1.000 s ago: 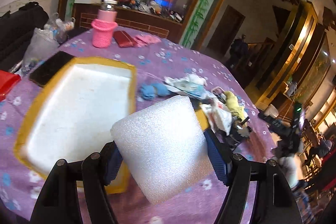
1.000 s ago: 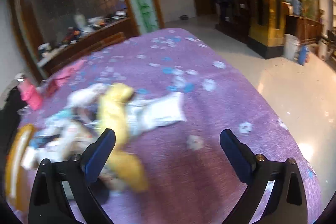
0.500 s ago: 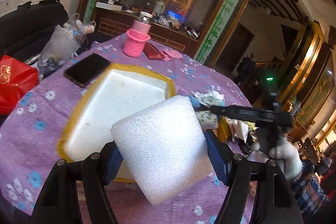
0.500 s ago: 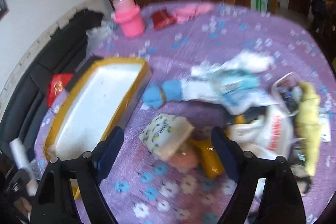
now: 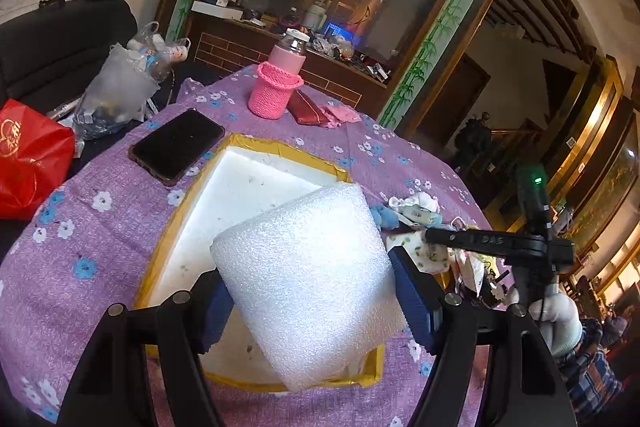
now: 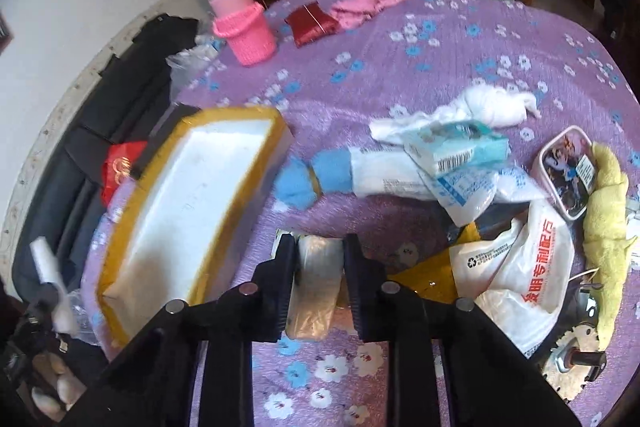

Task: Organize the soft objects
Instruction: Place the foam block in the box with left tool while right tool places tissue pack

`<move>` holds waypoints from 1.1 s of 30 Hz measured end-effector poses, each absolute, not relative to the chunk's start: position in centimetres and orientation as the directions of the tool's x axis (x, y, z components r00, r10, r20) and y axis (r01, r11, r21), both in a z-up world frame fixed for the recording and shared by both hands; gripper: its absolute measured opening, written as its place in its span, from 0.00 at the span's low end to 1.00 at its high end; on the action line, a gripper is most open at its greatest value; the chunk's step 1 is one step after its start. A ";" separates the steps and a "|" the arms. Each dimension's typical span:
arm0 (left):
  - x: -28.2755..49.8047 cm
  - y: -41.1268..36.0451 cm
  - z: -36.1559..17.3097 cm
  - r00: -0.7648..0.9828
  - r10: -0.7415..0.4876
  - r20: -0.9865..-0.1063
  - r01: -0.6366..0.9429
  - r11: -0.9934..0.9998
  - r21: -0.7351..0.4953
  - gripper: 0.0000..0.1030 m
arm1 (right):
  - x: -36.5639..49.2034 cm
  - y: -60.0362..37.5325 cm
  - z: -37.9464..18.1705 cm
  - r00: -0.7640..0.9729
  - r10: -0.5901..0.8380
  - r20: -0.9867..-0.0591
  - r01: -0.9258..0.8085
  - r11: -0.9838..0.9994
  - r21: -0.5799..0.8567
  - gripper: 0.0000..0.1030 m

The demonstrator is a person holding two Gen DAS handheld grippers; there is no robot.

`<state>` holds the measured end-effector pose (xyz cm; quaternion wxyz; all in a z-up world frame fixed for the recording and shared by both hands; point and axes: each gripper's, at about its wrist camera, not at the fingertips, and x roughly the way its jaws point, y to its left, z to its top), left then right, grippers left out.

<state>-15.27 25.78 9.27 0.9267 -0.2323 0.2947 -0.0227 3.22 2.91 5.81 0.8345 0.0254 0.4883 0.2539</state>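
One foam roll (image 5: 316, 283) sits clenched in the left gripper (image 5: 312, 303); only the right view shows the right gripper (image 6: 320, 259), just narrowed, grasping one wrapped packet (image 6: 318, 283).

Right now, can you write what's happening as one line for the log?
left tongs: holding white foam roll over foam tray | right tongs: just closed on wrapped packet | pile: still unsorted
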 end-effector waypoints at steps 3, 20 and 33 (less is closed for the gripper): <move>-13.9 25.9 9.2 0.805 -0.208 -0.555 -0.093 0.881 -0.464 0.74 | 3.0 2.8 7.4 0.414 0.483 -0.772 -0.416 0.854 0.312 0.23; 1.6 29.5 4.7 0.695 -0.173 -0.698 -0.295 0.817 -0.496 0.79 | 10.8 12.0 6.8 0.363 0.590 -0.721 -0.412 0.796 0.444 0.25; 2.2 30.6 5.2 0.674 -0.146 -0.724 -0.299 0.842 -0.449 0.94 | 7.4 10.0 9.4 0.521 0.487 -0.701 -0.479 0.847 0.232 0.47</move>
